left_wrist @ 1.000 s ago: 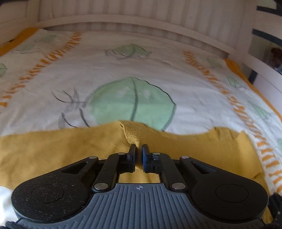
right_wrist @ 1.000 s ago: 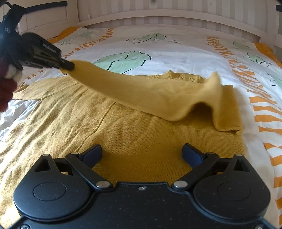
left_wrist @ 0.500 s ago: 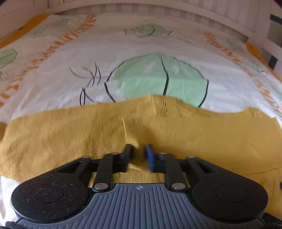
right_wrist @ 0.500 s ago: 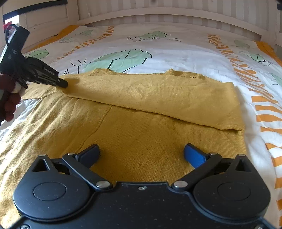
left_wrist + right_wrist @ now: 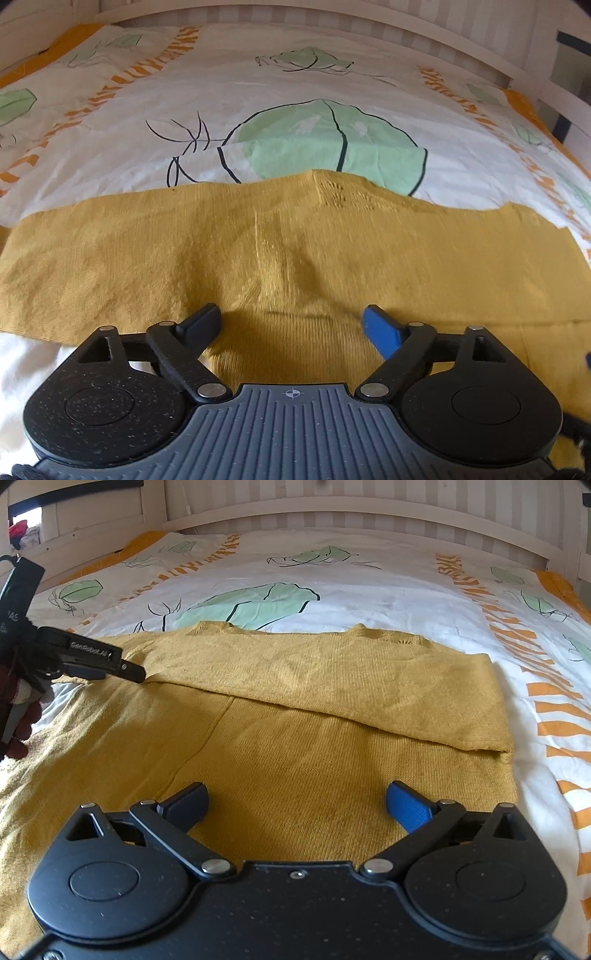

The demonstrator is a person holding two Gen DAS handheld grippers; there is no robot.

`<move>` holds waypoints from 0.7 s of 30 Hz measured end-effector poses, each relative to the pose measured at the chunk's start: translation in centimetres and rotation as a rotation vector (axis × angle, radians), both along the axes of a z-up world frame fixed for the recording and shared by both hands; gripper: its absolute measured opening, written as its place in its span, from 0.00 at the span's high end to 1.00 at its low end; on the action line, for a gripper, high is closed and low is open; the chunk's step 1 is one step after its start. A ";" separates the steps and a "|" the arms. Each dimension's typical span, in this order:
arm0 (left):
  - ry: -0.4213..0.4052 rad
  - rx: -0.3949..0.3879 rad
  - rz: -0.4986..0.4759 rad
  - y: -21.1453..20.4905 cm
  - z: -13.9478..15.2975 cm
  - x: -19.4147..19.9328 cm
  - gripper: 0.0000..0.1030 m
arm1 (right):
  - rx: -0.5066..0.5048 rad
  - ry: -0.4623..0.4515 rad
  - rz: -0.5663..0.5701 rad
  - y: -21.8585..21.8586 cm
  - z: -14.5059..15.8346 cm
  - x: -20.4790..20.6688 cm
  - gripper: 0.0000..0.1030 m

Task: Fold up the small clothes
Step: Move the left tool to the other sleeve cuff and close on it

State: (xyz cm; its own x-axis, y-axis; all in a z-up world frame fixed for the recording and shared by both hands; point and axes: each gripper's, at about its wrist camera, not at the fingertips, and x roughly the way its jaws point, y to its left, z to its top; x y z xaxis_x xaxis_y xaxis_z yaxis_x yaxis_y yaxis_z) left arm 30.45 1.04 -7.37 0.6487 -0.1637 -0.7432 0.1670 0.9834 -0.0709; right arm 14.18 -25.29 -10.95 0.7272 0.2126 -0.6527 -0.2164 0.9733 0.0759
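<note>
Mustard knit garment (image 5: 314, 709) flat, far part folded over.

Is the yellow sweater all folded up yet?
Not yet. One fold looks done: a flap of the yellow sweater lies flat across its body on the bed cover. The left gripper has just been opening its jaws, and nothing is pinched between them. The right gripper hangs open over the sweater, holding nothing. The wide left side is still spread out, so more folds probably remain.
</note>
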 end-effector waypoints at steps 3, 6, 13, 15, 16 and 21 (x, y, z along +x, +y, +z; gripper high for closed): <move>-0.011 0.027 -0.021 0.1 0.2 -1.1 0.19 | 0.000 -0.006 0.000 0.0 -0.1 -0.1 0.00; -0.004 0.030 -0.021 0.9 0.5 -2.0 0.19 | 0.006 -0.010 0.001 -0.1 -0.1 -0.1 0.00; 0.010 -0.017 0.088 6.5 1.4 -3.1 0.19 | 0.011 -0.018 0.002 -0.2 -0.2 -0.3 0.00; -0.001 -0.025 0.134 8.7 2.1 -3.3 0.19 | 0.013 -0.019 0.001 -0.2 -0.2 -0.3 0.00; -0.010 -0.032 0.161 10.0 2.3 -3.5 0.19 | 0.012 -0.019 0.001 -0.2 -0.2 -0.3 0.00; -0.030 -0.081 0.304 16.5 3.4 -3.6 0.19 | -0.006 -0.018 -0.004 0.1 -0.3 -0.3 0.00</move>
State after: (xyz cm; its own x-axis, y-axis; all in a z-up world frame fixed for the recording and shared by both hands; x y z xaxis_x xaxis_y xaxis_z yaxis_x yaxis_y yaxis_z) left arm 26.81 17.52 -4.01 0.6985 -0.0166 -0.7155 -0.1308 0.9799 -0.1504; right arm 13.93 -25.21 -11.20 0.7396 0.2061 -0.6408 -0.2140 0.9746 0.0665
